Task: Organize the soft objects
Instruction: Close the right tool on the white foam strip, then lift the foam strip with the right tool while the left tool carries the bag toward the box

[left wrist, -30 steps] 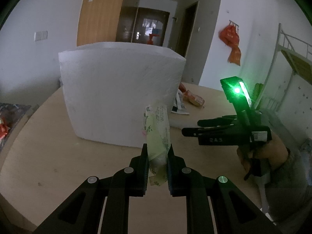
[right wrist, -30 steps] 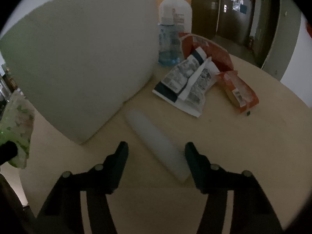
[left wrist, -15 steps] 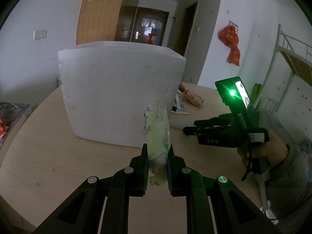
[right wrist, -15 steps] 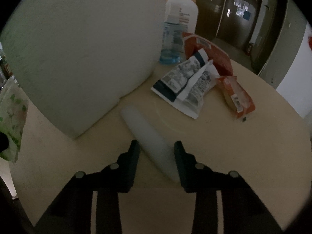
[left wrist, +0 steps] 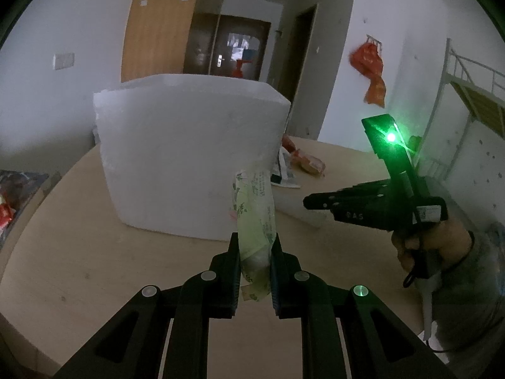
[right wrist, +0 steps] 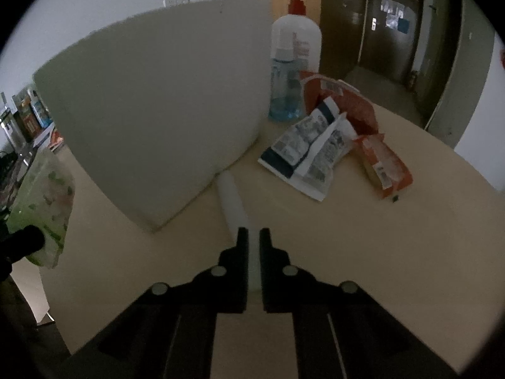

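My left tongs (left wrist: 255, 252) are clamped on a green floral soft pack (left wrist: 255, 218), which stands upright between the pads above the pale wooden counter (left wrist: 79, 252). My right tongs (right wrist: 251, 240) have just been closing and now pinch the near end of a white translucent roll (right wrist: 233, 199); the rest of the roll slants away along the counter (right wrist: 363, 252) toward the foot of the white foam box (right wrist: 164, 120). From the left view, my right hand (left wrist: 435, 243) grips the handle of those tongs (left wrist: 311, 203), narrow and squeezed on the roll's end, just right of the green pack. The foam box (left wrist: 189, 170) stands behind the pack. Beyond the roll lies a crumpled white and navy packet (right wrist: 311, 154), with an orange packet (right wrist: 383, 165) beside it and a red one (right wrist: 344, 101) behind. Farther back, close by the box's corner, stand a small blue bottle (right wrist: 284, 88) and a white pump bottle (right wrist: 298, 34).
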Demonstrator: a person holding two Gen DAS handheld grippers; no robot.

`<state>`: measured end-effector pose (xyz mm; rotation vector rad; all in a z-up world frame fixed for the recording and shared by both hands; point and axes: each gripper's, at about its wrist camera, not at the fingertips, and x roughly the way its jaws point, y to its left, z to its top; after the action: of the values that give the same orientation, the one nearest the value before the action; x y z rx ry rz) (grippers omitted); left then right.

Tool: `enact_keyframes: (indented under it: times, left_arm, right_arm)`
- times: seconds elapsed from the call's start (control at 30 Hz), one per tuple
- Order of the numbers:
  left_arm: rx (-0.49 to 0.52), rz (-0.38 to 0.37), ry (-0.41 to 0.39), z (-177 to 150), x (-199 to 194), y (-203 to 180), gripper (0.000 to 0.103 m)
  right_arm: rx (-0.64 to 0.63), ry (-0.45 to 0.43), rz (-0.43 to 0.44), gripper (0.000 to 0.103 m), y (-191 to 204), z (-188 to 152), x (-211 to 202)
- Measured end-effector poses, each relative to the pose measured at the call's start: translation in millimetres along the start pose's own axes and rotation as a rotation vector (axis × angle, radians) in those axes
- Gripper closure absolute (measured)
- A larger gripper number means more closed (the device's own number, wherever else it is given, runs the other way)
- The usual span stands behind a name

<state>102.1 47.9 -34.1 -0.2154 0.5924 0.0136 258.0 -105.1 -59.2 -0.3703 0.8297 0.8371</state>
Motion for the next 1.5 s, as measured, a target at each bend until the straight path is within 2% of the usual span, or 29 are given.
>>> enact_keyframes:
  times: [0.13, 0.27, 0.37, 0.5, 0.63, 0.67, 1.1, 1.2, 1.4, 1.5]
  left_arm:
    - [0.009, -0.004, -0.008, -0.2, -3.9, -0.7, 0.086]
    - [0.008, -0.004, -0.009, -1.6, -4.4, 0.5, 0.086]
    - [0.009, -0.002, -0.01, -2.6, -6.7, 1.9, 0.086]
    - [0.006, 0.004, -0.012, -1.5, -8.4, 3.2, 0.086]
    - [0.003, 0.009, -0.011, -1.1, -9.9, 3.7, 0.086]
    - [0.001, 0.01, -0.012, -1.0, -10.6, 3.3, 0.086]
    - [-0.009, 0.008, -0.008, 0.7, -14.4, -0.2, 0.086]
    - [-0.01, 0.008, -0.008, 0.6, -14.5, 0.1, 0.086]
    - [-0.008, 0.011, -0.013, 2.1, -17.2, -1.1, 0.086]
    - [-0.006, 0.012, -0.019, 2.5, -19.0, -1.6, 0.086]
  right_arm:
    - [-0.026, -0.005, 0.047, 0.096, 6.5, -4.0, -7.8]
    - [-0.073, -0.005, 0.004, 0.096, 9.2, -3.1, -1.9]
    - [-0.064, 0.036, 0.03, 0.094, 5.6, -2.5, 10.2]
    - [-0.073, 0.051, 0.023, 0.082, 4.9, -2.6, 21.6]
    - [-0.076, 0.032, 0.026, 0.052, 4.2, -1.2, 18.8]
    - [-0.077, 0.029, 0.015, 0.052, 4.0, -0.9, 18.9]
    - [-0.076, 0.073, -0.002, 0.053, 1.8, -2.2, 32.0]
    - [-0.072, 0.074, 0.005, 0.076, 0.1, 0.3, 33.0]
    - [-0.057, 0.06, -0.028, 0.086, 1.6, 3.1, 35.6]
    - [-0.025, 0.034, 0.005, 0.088, 0.8, 2.2, 25.1]
